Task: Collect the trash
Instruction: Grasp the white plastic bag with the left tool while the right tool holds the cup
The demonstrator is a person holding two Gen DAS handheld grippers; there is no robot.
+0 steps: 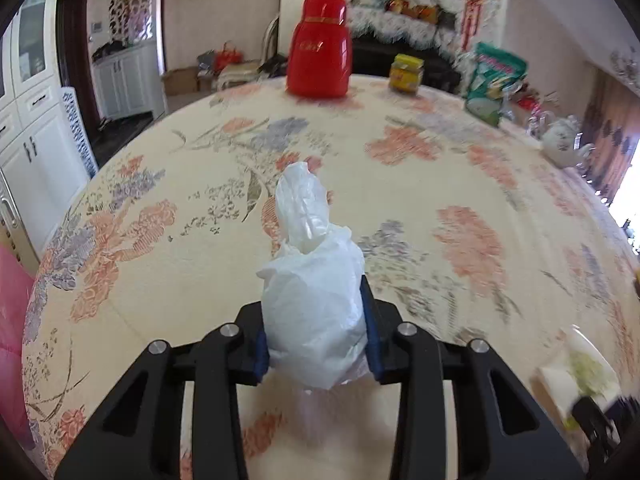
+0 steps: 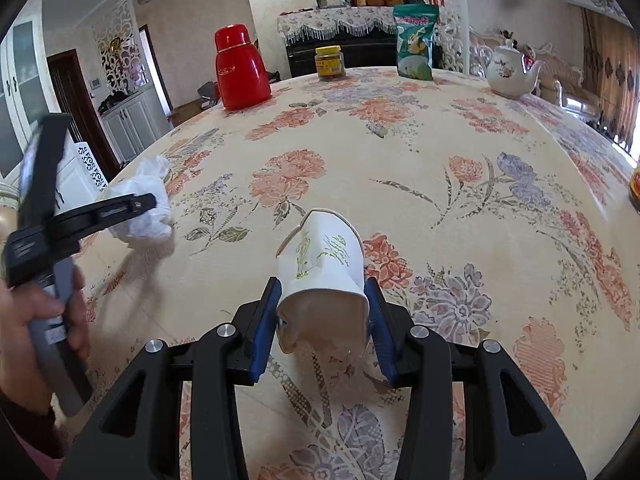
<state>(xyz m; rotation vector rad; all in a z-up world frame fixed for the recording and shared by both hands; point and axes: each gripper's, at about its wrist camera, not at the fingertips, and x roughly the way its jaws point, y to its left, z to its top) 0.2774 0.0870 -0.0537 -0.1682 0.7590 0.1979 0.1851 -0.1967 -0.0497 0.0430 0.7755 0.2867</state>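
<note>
The right gripper (image 2: 324, 320) pinches a crumpled paper cup (image 2: 322, 276), its inside unseen. The left gripper (image 1: 316, 332) is clamped on a scrunched white plastic bag (image 1: 314, 280) above the floral table (image 1: 440, 184); contents hidden. Far items blur.

crinkled plastic bag (image 1: 316, 300), paper cup (image 2: 324, 276), glossy red flask (image 1: 320, 48)
</note>
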